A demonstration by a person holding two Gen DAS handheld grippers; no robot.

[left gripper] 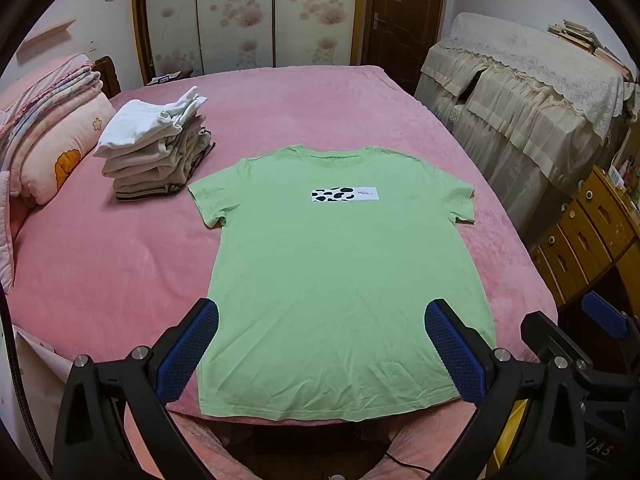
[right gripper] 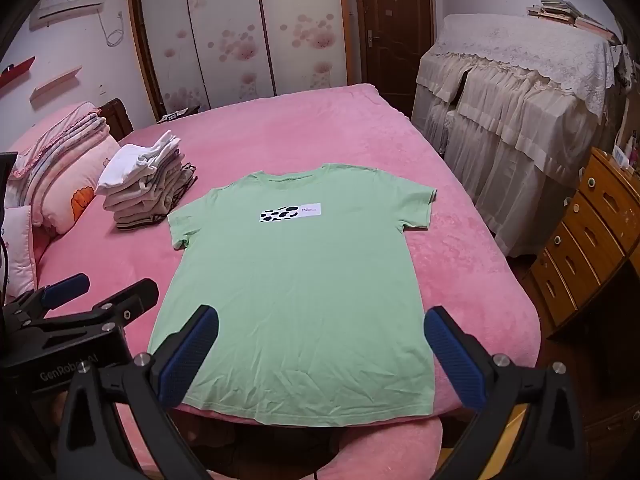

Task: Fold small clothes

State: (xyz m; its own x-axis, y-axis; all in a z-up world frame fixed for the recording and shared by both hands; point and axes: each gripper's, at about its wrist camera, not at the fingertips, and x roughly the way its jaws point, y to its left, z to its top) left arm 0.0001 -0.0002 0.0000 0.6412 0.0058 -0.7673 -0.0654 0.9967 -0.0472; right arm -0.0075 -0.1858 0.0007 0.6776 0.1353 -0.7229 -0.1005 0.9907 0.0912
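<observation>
A bedroom, with a pink bed point(left gripper: 120, 272) filling the middle, floral wardrobe doors point(left gripper: 248, 12) behind, a lace-draped piece of furniture point(left gripper: 520, 92) and wooden drawers point(left gripper: 592, 232) off to the right. At far left, pillows and folded quilts point(left gripper: 52, 128) stacked against the headboard. Next along, a pile of folded clothes point(left gripper: 156, 148) set well up the bed, probably parked there to leave working room. Just right of the pile, near but apparently not touching, the green T-shirt point(left gripper: 340, 280), spread flat and face up, collar away, hem at the near bed edge, sleeves out to both sides; laid out this way, likely so both sides can be reached for a first fold. No fold made yet.

Left gripper point(left gripper: 322, 344) hovering above the hem, tilted down toward the cloth, fingers point(left gripper: 188, 352) spread as wide as they go, nothing between them. Right gripper point(right gripper: 322, 350) beside it, over the same hem, also angled down, fingers point(right gripper: 456, 360) fully apart and empty. Both poised side by side, seemingly ready to take the shirt.
</observation>
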